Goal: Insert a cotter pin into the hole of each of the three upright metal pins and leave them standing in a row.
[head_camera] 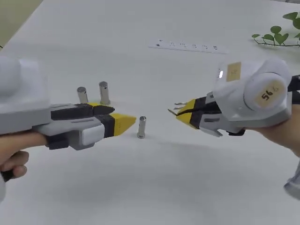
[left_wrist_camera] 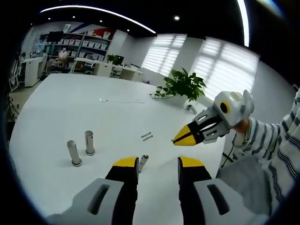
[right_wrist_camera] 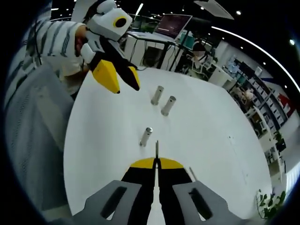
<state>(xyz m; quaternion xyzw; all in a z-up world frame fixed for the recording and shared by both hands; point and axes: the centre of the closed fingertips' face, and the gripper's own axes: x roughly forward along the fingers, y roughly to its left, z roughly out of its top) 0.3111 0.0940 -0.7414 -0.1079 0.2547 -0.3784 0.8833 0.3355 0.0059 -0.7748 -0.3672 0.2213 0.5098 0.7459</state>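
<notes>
right gripper (right_wrist_camera: 157,162) pinches cotter pin (right_wrist_camera: 157,149), near metal pin (right_wrist_camera: 146,136)

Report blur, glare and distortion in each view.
Head view: the left gripper is blurred up close, soft shadows lie on the table. Left gripper view: fisheye curvature, windows are blown out. Right gripper view: equally curved, the cotter pin looks sharp.

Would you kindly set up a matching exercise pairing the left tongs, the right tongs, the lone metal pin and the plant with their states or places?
1 left tongs
2 right tongs
3 lone metal pin
4 plant

A upright between the two tongs
B shut on a cotter pin
C at the far side of the table
D open

Pairs: 1-D, 2-B, 3-A, 4-C.
</notes>
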